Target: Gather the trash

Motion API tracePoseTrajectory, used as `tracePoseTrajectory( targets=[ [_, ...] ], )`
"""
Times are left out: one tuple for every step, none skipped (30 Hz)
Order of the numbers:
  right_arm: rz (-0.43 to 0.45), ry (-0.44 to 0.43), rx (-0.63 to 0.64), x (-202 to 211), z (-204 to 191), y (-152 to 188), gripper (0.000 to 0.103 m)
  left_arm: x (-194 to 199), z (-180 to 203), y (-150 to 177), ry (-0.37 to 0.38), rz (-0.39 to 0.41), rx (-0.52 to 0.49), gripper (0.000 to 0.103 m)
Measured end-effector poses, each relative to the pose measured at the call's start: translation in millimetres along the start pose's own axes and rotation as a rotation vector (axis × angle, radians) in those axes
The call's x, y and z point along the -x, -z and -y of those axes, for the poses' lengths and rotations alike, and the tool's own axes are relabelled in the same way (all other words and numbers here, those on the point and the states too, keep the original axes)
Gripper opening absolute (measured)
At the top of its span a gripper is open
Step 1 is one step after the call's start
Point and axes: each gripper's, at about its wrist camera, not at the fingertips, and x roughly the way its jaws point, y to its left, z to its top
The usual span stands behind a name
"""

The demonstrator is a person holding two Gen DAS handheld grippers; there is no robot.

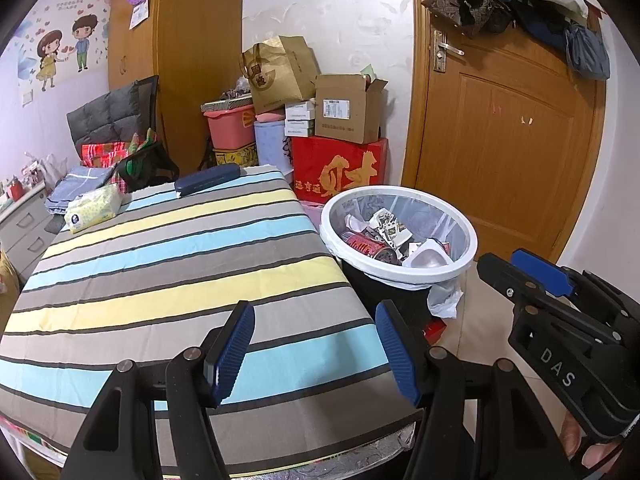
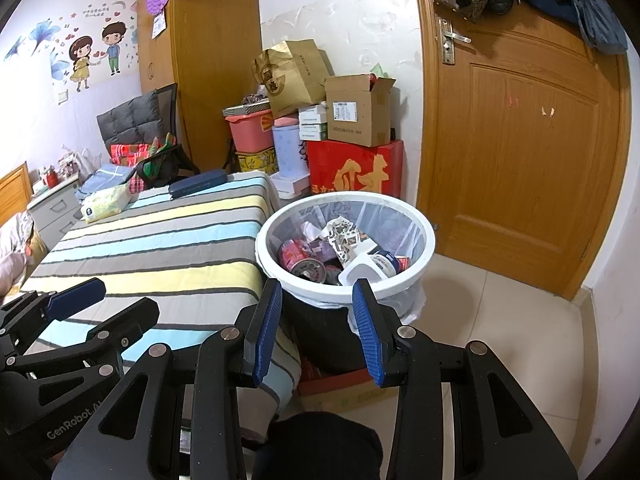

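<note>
A white-rimmed trash bin (image 1: 472, 240) with a clear liner stands on the floor at the table's right edge; it also shows in the right wrist view (image 2: 428, 240). It holds red cans (image 2: 302, 258), crumpled paper and a white cup. My left gripper (image 1: 316, 354) is open and empty above the striped tablecloth (image 1: 160, 264). My right gripper (image 2: 318, 330) is open and empty, just in front of the bin. The right gripper also shows in the left wrist view (image 1: 532, 276), and the left gripper shows in the right wrist view (image 2: 80, 304).
A tissue pack (image 1: 94, 208) and a dark blue case (image 1: 206, 180) lie at the table's far end. Stacked boxes (image 1: 340, 168), a pink crate and a paper bag stand behind. A wooden door (image 1: 508, 140) is at right. Tiled floor lies beside the bin.
</note>
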Motion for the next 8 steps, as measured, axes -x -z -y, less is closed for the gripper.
tracePoseTrajectory(
  targets=[
    [0.0, -0.002, 0.0, 0.1, 0.0, -0.2, 0.038, 0.0, 0.2, 0.1, 0.001, -0.001, 0.0, 0.063],
    [0.0, -0.002, 0.0, 0.1, 0.0, -0.2, 0.038, 0.3, 0.0, 0.2, 0.002, -0.001, 0.001, 0.063],
    [0.002, -0.001, 0.001, 0.5, -0.3, -0.2, 0.038, 0.6, -0.1, 0.3, 0.004, -0.002, 0.0, 0.063],
    [0.001, -0.001, 0.001, -0.1, 0.2, -0.1, 0.038, 1.0, -0.1, 0.3, 0.004, -0.001, 0.001, 0.063],
    [0.0, -0.001, 0.001, 0.0, -0.1, -0.2, 0.038, 1.0, 0.4, 0.4, 0.003, 0.0, 0.001, 0.063],
    [0.0, -0.001, 0.001, 0.0, -0.3, -0.1, 0.038, 0.8, 0.2, 0.3, 0.004, -0.001, 0.0, 0.063],
    [0.0, -0.002, 0.002, 0.5, -0.3, 0.0, 0.038, 0.7, 0.3, 0.4, 0.003, -0.003, 0.0, 0.063],
    [0.0, -0.003, 0.002, -0.2, 0.0, -0.5, 0.038, 1.0, 0.4, 0.4, 0.004, -0.004, 0.001, 0.063]
  ],
)
